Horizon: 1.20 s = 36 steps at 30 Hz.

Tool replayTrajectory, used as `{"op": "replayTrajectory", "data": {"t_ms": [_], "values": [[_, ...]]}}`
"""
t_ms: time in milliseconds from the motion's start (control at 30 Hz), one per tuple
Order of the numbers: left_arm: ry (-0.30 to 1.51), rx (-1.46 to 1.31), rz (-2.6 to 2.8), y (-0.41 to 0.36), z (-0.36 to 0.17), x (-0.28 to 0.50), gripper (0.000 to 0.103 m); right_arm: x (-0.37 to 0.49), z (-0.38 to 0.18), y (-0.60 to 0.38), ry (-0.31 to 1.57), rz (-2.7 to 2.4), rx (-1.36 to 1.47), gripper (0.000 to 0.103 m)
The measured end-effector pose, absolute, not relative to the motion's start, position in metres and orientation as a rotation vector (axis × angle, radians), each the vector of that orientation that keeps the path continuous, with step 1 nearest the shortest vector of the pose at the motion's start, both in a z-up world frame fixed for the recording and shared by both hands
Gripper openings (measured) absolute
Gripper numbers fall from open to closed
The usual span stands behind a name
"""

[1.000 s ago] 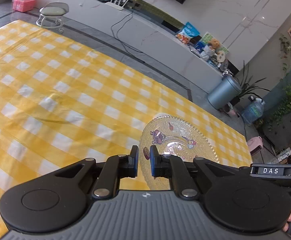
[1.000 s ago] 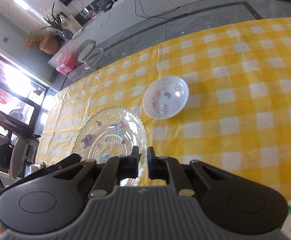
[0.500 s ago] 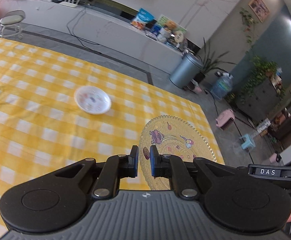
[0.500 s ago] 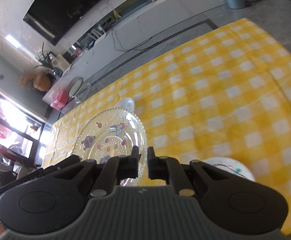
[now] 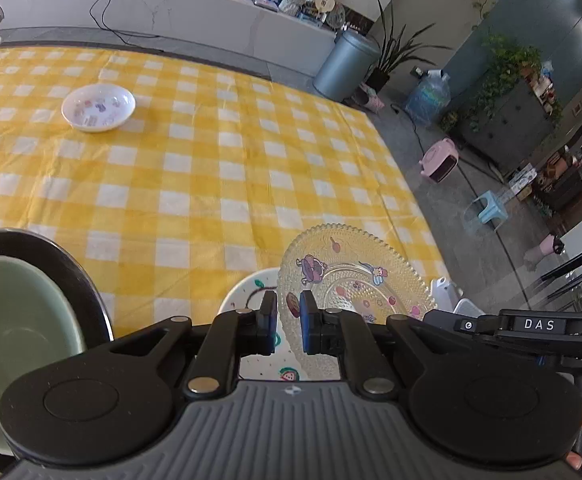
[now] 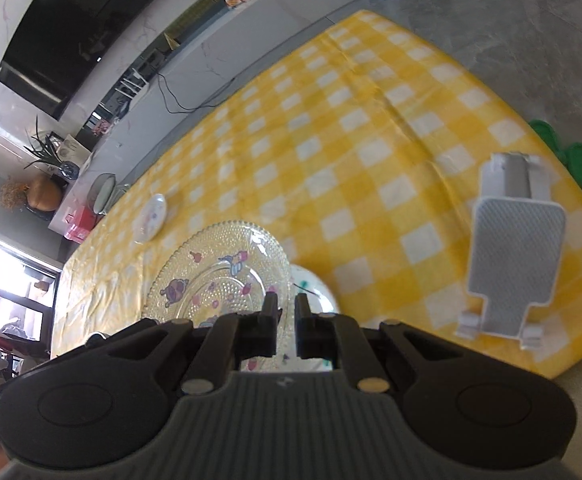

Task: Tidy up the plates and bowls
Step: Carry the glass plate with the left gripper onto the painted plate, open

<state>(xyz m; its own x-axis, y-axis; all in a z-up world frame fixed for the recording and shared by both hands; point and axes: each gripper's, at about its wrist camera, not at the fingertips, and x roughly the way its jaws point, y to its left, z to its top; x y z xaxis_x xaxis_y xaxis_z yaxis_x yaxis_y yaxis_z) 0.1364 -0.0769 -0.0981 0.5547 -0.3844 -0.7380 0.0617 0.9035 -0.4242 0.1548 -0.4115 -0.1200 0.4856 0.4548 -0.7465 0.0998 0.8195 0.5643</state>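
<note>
The left gripper [image 5: 287,328] is clamped narrow on the near rim of the glass plate [image 5: 355,280]; the right gripper [image 6: 286,330] is clamped likewise on the opposite rim of the same plate, so the plate is carried between both tongs, held above the yellow checked tablecloth [image 5: 211,168]. The plate is judged rigid, brittle and smooth: pressed glass with a beaded edge and printed cartoon figures, probably fairly heavy for its thickness and liable to slip if either pad relaxes. The rim, gripped at two opposing points as now, is judged the proper hold; the centre offers nothing to pinch. Directly beneath the fingertips, partly hidden by the plate, a white patterned plate [image 5: 251,292] is seen on the cloth. To the left of the left tongs a green bowl [image 5: 15,328] is nested in a dark dish [image 5: 79,272]. Far ahead of the left tongs a small white bowl [image 5: 99,107] is seen alone. To the right of the right tongs a grey plastic rack [image 6: 513,256] lies flat on the cloth. Legible writing: "DAS" on the other gripper's body [image 5: 539,325], seen in the left view. Packaging on the far counter is too small to be read.
</note>
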Motion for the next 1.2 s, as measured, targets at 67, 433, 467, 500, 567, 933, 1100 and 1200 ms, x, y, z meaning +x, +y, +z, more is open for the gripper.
{"op": "replayTrajectory", "data": {"t_ms": [67,433,467,500,567,933,1100,1200], "values": [[0.966,-0.358,-0.263,-0.084,-0.102,0.137,0.012,0.157,-0.127,-0.415,1.072,0.226,0.596,0.006],[1.014,-0.319,-0.228,-0.091,-0.119,0.140,0.012,0.166,-0.156,-0.411,1.128,0.201,0.585,0.006],[1.018,-0.317,-0.229,-0.092,-0.120,0.141,0.012,0.168,-0.157,-0.411,1.130,0.198,0.581,0.006],[1.020,-0.313,-0.229,-0.093,-0.121,0.141,0.012,0.168,-0.157,-0.410,1.131,0.195,0.574,0.006],[1.023,-0.306,-0.225,-0.094,-0.123,0.141,0.013,0.170,-0.159,-0.410,1.139,0.188,0.566,0.006],[1.047,-0.255,-0.194,-0.098,-0.132,0.142,0.014,0.177,-0.164,-0.395,1.166,0.177,0.461,0.007],[1.061,-0.230,-0.174,-0.101,-0.137,0.142,0.014,0.179,-0.166,-0.388,1.185,0.177,0.418,0.007],[1.062,-0.227,-0.169,-0.100,-0.139,0.141,0.014,0.180,-0.168,-0.387,1.193,0.174,0.405,0.007]]}}
